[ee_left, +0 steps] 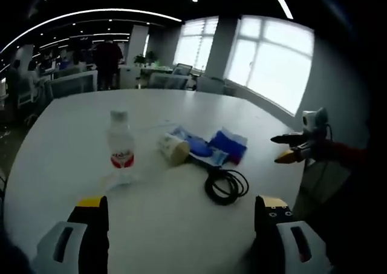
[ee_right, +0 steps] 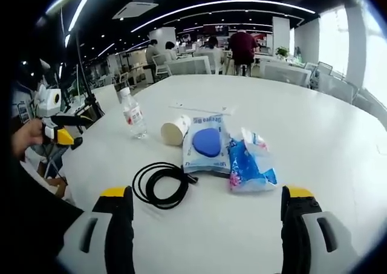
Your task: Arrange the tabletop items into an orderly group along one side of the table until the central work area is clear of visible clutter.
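The white table [ee_right: 338, 141] carries a loose cluster ahead of both grippers' spread, empty jaws: water bottle [ee_left: 121, 146], tipped paper cup [ee_right: 175, 130], packets [ee_right: 207, 146], coiled cable [ee_right: 161, 184]. Nothing looks grouped yet; the right gripper [ee_right: 205, 216] likely needs to close on the cable just beyond its jaws.

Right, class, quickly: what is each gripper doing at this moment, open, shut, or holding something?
Left gripper: open, yellow-tipped jaws wide apart, holding nothing.
Right gripper: open, jaws wide apart, holding nothing.
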Demonstrator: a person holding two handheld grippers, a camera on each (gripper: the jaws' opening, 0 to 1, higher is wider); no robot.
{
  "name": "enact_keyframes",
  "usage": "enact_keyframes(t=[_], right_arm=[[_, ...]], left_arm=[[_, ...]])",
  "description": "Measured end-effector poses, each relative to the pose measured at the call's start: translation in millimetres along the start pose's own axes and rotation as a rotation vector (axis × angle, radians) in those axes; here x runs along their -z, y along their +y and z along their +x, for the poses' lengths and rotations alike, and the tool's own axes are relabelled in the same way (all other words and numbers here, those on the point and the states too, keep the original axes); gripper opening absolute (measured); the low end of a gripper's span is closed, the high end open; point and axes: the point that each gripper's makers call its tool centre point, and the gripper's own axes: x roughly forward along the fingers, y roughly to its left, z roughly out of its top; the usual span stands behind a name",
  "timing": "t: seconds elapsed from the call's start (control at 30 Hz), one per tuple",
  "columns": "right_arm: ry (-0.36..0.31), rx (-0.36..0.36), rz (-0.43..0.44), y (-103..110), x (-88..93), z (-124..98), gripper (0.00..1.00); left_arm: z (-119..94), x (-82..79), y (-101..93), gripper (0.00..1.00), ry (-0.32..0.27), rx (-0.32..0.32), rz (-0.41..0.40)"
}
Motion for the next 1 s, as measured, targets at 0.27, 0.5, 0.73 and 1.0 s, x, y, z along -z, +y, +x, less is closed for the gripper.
enact_keyframes(t=[0.27,0.5,0.73,1.0], right_arm=[[0.002,-0.007,-0.022,4,-3.5,0,0.98],[-0.014,-0.022,-0.051,7,-16.0,8,0.97],[-0.017,-0.046,-0.113,15,-31.3,29,0.92],[-0.022,-0.068,-0.203,24,-49.5,60,0.79]], left_arm=[[0,3.3,-2.3,1.0,0.004,0.007,-0.009],[-1,2.9,0.5,1.0,-0.001,0.001,-0.004],[0,0.5,-1.1,1.0,-0.008,-0.001,-0.004],[2,0.6,-0.9,1.0,-0.012,-0.003,-0.013]])
